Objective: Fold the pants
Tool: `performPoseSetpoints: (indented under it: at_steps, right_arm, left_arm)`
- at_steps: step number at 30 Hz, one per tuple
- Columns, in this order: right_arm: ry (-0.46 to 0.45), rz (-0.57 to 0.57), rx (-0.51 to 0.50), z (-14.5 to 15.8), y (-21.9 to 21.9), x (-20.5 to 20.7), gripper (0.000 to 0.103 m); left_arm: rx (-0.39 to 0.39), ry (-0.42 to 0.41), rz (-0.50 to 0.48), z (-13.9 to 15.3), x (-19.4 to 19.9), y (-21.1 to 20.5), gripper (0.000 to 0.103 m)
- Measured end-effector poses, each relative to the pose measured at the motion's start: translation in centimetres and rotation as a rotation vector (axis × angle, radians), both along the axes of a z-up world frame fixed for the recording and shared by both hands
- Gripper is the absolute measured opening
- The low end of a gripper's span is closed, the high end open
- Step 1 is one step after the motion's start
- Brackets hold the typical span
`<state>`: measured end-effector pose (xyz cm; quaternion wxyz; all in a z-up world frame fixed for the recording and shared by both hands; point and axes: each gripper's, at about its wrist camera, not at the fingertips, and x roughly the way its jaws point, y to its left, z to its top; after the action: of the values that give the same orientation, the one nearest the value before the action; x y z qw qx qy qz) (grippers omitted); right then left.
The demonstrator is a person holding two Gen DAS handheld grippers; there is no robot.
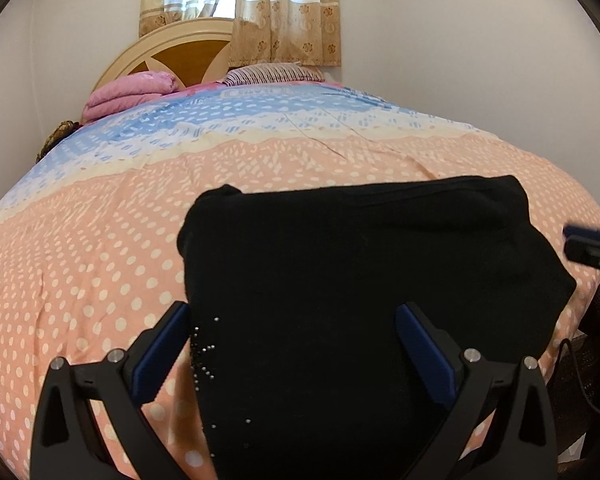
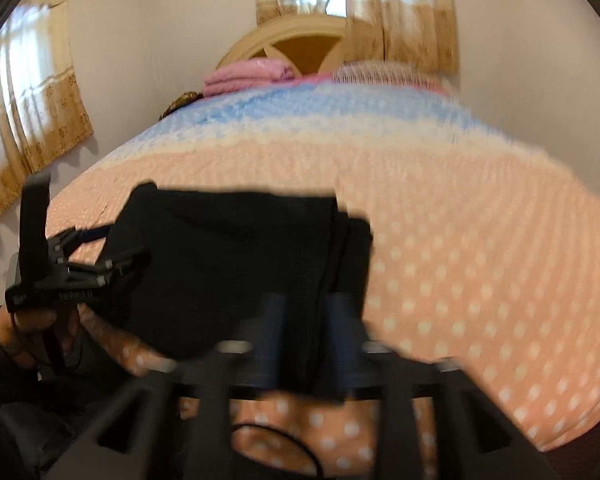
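The black pants [image 1: 360, 264] lie folded into a compact block on the polka-dot bedspread [image 1: 100, 240], near the bed's front edge. Small shiny studs dot their near left side. My left gripper [image 1: 292, 336] is open, its blue-padded fingers wide apart over the near part of the pants. In the blurred right wrist view my right gripper [image 2: 306, 340] is nearly closed, with a fold at the right end of the pants [image 2: 240, 260] between its fingers. The left gripper [image 2: 96, 252] shows there at the pants' left end. The right gripper's tip [image 1: 592, 244] shows at the far right.
The bedspread [image 2: 480, 260] is orange with white dots, turning blue toward the headboard [image 1: 180, 56]. A folded pink blanket [image 1: 128, 92] and a striped pillow [image 1: 272, 72] lie at the head. Curtains [image 1: 260, 8] hang behind. A dark cable [image 1: 580, 380] hangs off the bed's right edge.
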<state>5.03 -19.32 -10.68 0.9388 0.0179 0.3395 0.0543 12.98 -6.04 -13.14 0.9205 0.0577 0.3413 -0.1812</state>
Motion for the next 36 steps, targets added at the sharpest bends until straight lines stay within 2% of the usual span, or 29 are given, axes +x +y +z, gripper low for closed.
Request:
performPoseSetpoints:
  at_steps: [4, 5, 8, 11, 14, 24, 26, 28, 30, 33, 36]
  right_arm:
    - [-0.061, 0.049, 0.076, 1.4, 0.9, 1.8, 0.064]
    - [-0.068, 0.09, 0.114, 1.5, 1.3, 2.5, 0.064]
    - [-0.034, 0.158, 0.179, 0.9, 2.5, 3.9, 0.064]
    - [0.048, 0.092, 0.151, -1.5, 1.9, 5.4, 0.064]
    - [0.104, 0.091, 0.153, -3.2, 0.9, 5.8, 0.064]
    - [0.066, 0.072, 0.151, -2.8, -0.3, 4.5, 0.063]
    - [0.035, 0.053, 0.134, -2.1, -0.2, 4.1, 0.064]
    - [-0.002, 0.062, 0.164, -1.5, -0.2, 4.4, 0.064]
    - [0.002, 0.077, 0.197, -1.5, -0.4, 5.3, 0.064]
    - [0.054, 0.044, 0.211, -2.9, -1.4, 7.3, 0.064]
    - [0.049, 0.045, 0.236, -3.0, -2.1, 7.3, 0.064]
  left_arm:
    - [0.005, 0.001, 0.0, 0.0, 0.0, -0.1, 0.103]
    - [0.006, 0.002, 0.002, -0.1, 0.0, -0.2, 0.103]
    - [0.011, 0.003, 0.002, -0.1, 0.0, -0.3, 0.103]
    - [0.015, 0.002, 0.0, -0.1, 0.1, -0.4, 0.103]
    - [0.014, 0.003, -0.005, -0.2, 0.1, -0.3, 0.103]
    - [0.047, -0.016, -0.001, 0.3, -0.3, 0.1, 0.103]
    - [0.05, -0.022, -0.002, 0.2, -0.5, 0.4, 0.103]
    - [0.058, -0.013, -0.012, -0.3, -0.8, 0.4, 0.103]
    - [0.067, -0.008, -0.031, -0.7, -1.0, -0.1, 0.103]
    - [0.091, -0.027, -0.05, -0.9, -1.6, -1.1, 0.103]
    - [0.108, -0.042, -0.058, -0.7, -1.9, -1.5, 0.103]
